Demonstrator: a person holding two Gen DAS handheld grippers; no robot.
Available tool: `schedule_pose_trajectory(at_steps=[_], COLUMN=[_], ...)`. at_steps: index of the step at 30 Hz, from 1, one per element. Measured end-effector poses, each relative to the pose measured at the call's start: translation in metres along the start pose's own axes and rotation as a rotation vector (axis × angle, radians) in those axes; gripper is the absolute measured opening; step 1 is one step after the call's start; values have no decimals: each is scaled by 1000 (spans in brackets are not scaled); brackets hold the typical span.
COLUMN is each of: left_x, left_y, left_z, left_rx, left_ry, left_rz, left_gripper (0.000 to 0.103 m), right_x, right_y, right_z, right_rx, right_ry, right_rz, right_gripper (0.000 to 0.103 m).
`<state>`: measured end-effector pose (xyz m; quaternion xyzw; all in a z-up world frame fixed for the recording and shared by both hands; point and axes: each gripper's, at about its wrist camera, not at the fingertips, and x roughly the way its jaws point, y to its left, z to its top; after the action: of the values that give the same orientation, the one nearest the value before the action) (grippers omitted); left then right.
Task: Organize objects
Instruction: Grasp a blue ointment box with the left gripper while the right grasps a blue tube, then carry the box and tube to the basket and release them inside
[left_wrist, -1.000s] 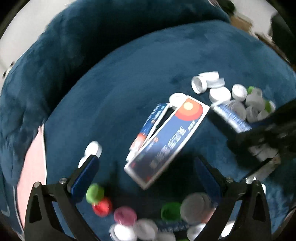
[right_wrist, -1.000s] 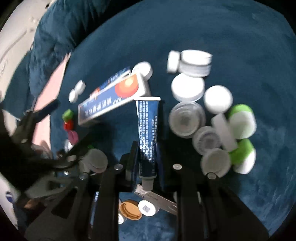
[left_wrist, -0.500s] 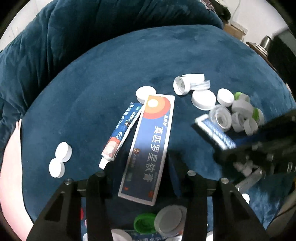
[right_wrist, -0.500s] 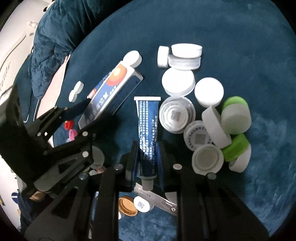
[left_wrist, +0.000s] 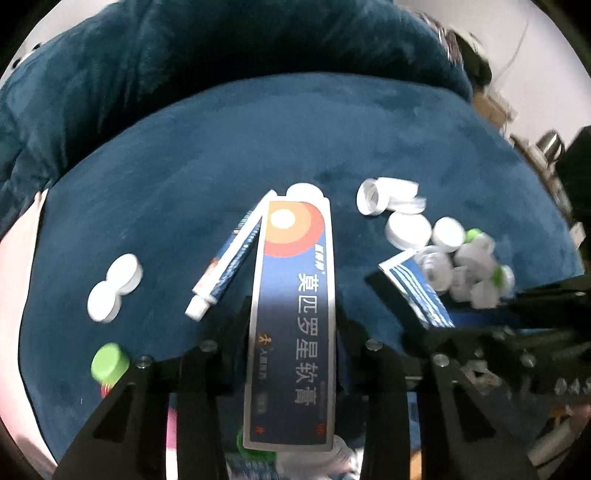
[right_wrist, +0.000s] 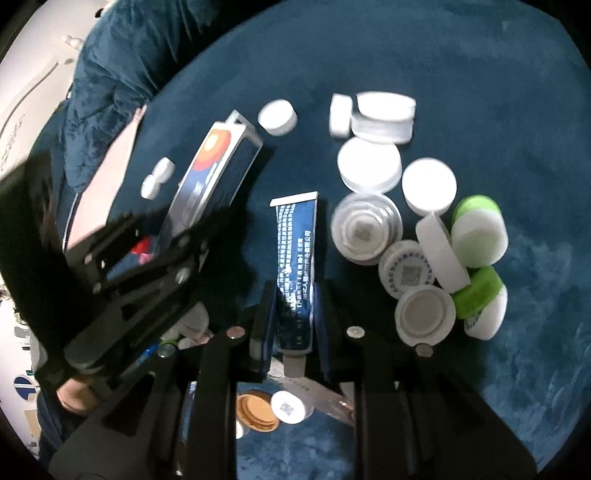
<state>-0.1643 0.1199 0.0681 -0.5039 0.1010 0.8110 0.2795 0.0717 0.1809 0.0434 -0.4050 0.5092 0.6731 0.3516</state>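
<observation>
My left gripper (left_wrist: 291, 325) is shut on a long blue ointment box (left_wrist: 293, 314) with an orange-and-red circle, held above the blue plush surface (left_wrist: 184, 184). The box and left gripper also show in the right wrist view (right_wrist: 214, 173). My right gripper (right_wrist: 293, 306) is shut on a dark blue ointment tube (right_wrist: 295, 266), cap end toward the camera. This tube shows at the right of the left wrist view (left_wrist: 417, 288). A second, blue-and-white tube (left_wrist: 225, 266) lies on the surface left of the box.
A cluster of white and green lids and jars (right_wrist: 417, 221) lies right of the held tube, also in the left wrist view (left_wrist: 443, 243). Two small white caps (left_wrist: 114, 284), a green cap (left_wrist: 109, 362) and a pink sheet (right_wrist: 107, 184) lie left. A gold lid (right_wrist: 255, 410) lies under my right gripper.
My left gripper closed on the box, then lifted it to point straight ahead. My right gripper kept hold of its tube and moved slightly closer to the lid cluster.
</observation>
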Motion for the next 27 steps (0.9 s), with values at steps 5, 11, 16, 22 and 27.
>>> schedule_pose_trajectory(at_steps=[5, 11, 16, 22, 27], left_x=[-31, -75, -137, -213, -270], left_y=[10, 37, 78, 149, 204], left_z=[-11, -46, -82, -145, -212], left_rx=[-36, -127, -246, -445, -608], left_ry=[-35, -74, -150, -227, -276], left_rz=[16, 51, 113, 219, 316], left_gripper=[39, 39, 39, 39, 39], right_x=[-17, -26, -19, -4, 17], right_y=[15, 46, 118, 222, 304], right_z=[-6, -16, -19, -37, -66], right_rx=[-12, -47, -140, -280, -384], right_ry=[-31, -38, -38, 0, 78], right_rz=[18, 44, 103, 208, 302], right_gripper=[20, 20, 20, 20, 20])
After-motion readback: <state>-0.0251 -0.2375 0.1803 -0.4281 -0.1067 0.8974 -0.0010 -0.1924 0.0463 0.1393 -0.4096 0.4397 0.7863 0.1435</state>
